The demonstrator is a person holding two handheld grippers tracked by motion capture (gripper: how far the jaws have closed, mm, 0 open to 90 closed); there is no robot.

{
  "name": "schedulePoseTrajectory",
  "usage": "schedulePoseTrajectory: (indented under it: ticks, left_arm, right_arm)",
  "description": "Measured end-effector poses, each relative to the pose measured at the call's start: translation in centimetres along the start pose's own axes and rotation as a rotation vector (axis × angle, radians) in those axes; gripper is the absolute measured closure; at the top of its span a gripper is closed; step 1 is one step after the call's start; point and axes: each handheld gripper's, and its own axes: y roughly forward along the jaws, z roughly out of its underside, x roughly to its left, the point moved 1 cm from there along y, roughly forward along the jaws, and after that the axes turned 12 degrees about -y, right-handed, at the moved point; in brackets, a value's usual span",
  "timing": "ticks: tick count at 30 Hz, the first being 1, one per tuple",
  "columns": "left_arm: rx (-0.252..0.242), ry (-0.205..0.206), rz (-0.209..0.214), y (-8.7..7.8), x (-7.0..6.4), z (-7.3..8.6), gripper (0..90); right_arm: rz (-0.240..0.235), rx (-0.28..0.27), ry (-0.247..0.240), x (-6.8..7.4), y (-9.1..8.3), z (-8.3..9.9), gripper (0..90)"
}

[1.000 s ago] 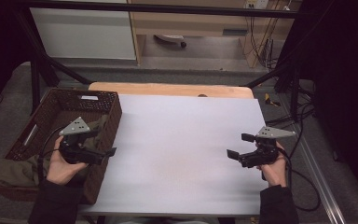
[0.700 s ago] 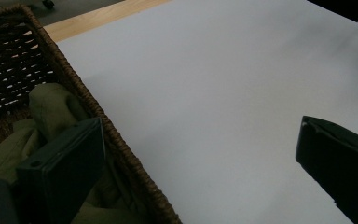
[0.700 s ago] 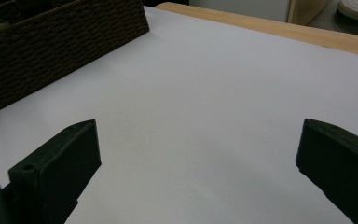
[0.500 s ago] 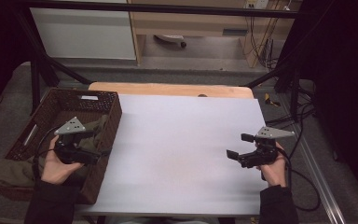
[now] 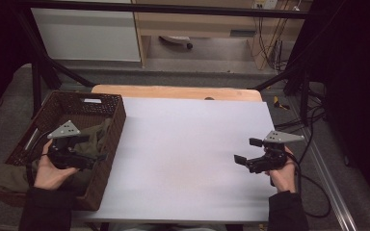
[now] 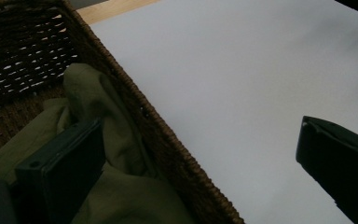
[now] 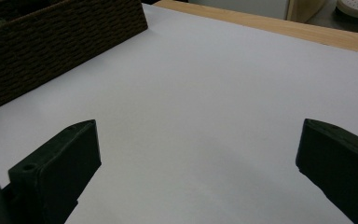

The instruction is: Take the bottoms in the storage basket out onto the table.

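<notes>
My left gripper (image 5: 84, 156) has slid left, off the table (image 5: 183, 159) and over the basket (image 5: 118, 113), so I judge the olive cloth (image 6: 116, 154) inside is next to be grabbed. Its jaws stand wide apart, one over the cloth, one outside the rim. My right gripper (image 5: 248, 153) hovers open over the table's right side

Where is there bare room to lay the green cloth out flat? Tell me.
The white table top is bare from the wicker basket across to the right claw, and back to the wooden strip. It is crowded only inside the basket, where the olive cloth bunches around the left claw.
</notes>
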Motion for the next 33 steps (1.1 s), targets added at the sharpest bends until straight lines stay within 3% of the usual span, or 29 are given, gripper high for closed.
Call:
schedulePoseTrajectory:
  ticks: [14,21,33]
  left_arm:
    - [0.012,-0.028,-0.061,-0.8,1.8,0.6,0.9]
    - [0.020,-0.055,-0.073,-1.0,2.6,1.0,1.0]
    - [0.088,-0.072,-0.140,-0.1,3.7,1.8,1.1]
  right_arm:
    - [0.002,0.006,-0.001,0.0,0.0,0.0,0.5]
    - [0.000,0.008,-0.003,0.0,0.0,0.0,0.4]
    - [0.002,0.010,-0.003,0.0,0.0,0.0,0.4]
